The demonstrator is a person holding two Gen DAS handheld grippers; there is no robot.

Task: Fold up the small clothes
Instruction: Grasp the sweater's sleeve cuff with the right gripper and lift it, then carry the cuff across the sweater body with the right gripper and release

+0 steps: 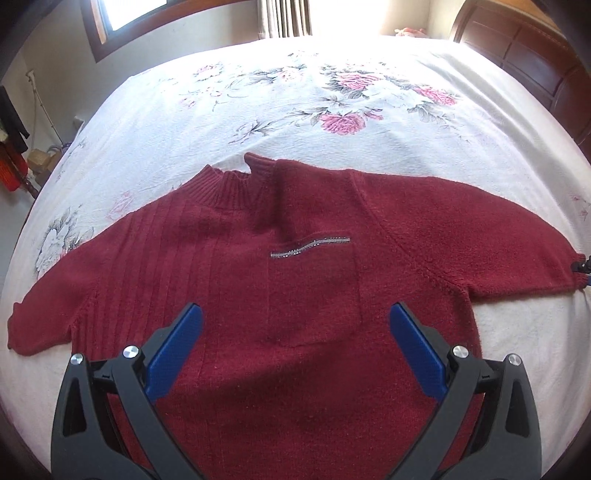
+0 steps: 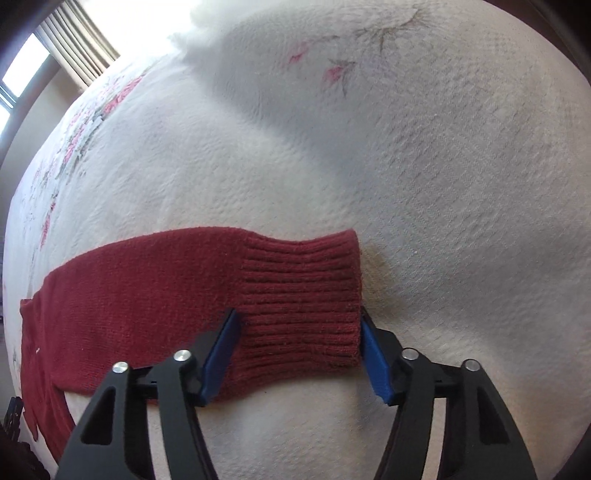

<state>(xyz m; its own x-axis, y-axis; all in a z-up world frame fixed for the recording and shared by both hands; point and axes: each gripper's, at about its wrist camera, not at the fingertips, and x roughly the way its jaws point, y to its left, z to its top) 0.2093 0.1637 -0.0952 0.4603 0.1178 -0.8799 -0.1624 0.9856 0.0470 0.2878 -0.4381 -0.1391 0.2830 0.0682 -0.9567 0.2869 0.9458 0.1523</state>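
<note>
Left claw (image 1: 295, 325): black plastic arms w/ cut-out slots, blue textured pads (image 1: 177, 350), silver round screw heads at pivots. Right claw (image 2: 299, 332): same build, black frame, blue pads (image 2: 221, 350), silver screws.

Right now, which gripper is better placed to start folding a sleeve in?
Right. The right gripper is open around the sleeve cuff, ready to close. The left gripper hangs open over the sweater body.

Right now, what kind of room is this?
Most likely a bedroom: the red sweater lies spread on a bed with a floral bedspread, a dark wooden headboard at one end, and a curtained window behind.
</note>
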